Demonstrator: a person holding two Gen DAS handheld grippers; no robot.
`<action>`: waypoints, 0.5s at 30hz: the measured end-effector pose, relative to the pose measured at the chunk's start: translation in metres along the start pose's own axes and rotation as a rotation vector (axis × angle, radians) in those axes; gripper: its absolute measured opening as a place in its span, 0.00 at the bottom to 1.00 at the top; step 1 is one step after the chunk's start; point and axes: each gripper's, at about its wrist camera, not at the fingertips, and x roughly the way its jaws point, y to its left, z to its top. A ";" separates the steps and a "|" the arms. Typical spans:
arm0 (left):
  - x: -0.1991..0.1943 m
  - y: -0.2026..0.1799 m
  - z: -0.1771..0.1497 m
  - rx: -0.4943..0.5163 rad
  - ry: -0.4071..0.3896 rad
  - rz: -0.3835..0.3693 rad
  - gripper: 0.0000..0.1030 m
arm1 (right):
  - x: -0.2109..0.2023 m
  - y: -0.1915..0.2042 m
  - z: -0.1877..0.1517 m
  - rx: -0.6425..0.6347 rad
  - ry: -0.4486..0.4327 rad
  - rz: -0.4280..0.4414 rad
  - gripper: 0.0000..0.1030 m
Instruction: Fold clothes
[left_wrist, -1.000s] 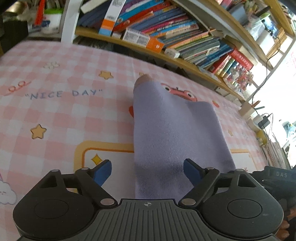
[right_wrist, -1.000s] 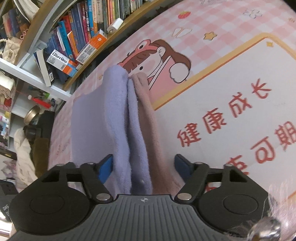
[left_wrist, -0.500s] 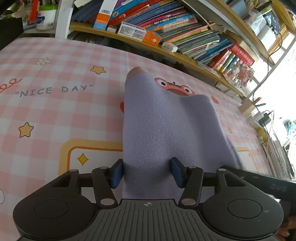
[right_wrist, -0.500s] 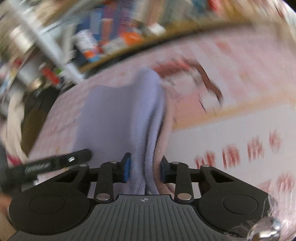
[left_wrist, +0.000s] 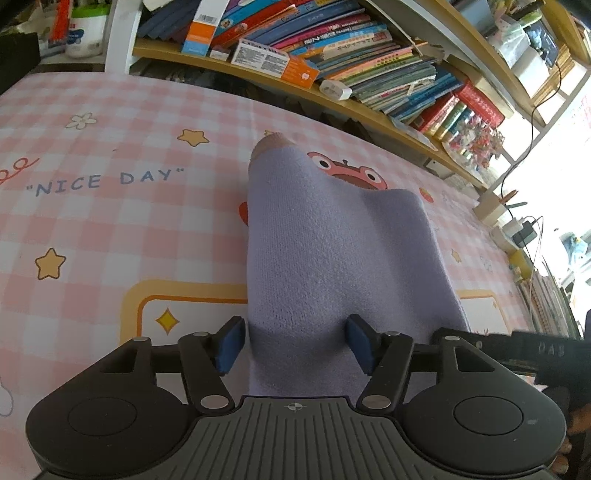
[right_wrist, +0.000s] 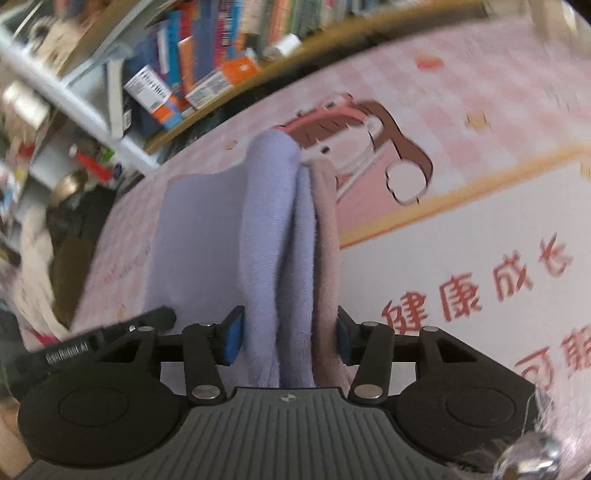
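Observation:
A folded lavender knit garment (left_wrist: 332, 258) with a beige-pink layer (right_wrist: 327, 229) along one side lies on the pink checked cloth (left_wrist: 110, 229), its near end raised into both grippers. My left gripper (left_wrist: 295, 343) is closed on that near end, and the fabric fills the gap between its blue pads (left_wrist: 231, 341). My right gripper (right_wrist: 290, 338) holds the bunched lavender and beige layers, which touch both of its pads. The right gripper's body (left_wrist: 535, 350) shows at the right edge of the left wrist view. The left gripper's finger (right_wrist: 110, 339) shows at the left of the right wrist view.
Bookshelves (left_wrist: 351, 55) crowded with books run along the far edge of the table. A white box with cables (left_wrist: 517, 229) stands at the far right corner. A cartoon print (right_wrist: 369, 147) and red characters (right_wrist: 480, 288) mark the cloth to the right of the garment.
Both grippers went from wide open to closed on the garment's near end. Since half a second ago the right jaws stand somewhat wider, and the left ones have barely changed.

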 end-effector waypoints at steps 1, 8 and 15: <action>0.001 0.001 0.000 -0.002 0.003 -0.004 0.61 | 0.002 -0.003 0.001 0.025 0.006 0.013 0.45; 0.011 0.009 0.001 -0.060 0.020 -0.051 0.61 | 0.016 -0.014 0.007 0.109 0.034 0.074 0.48; 0.007 -0.012 0.001 -0.009 -0.003 0.001 0.44 | 0.010 0.006 0.007 -0.080 -0.008 0.041 0.28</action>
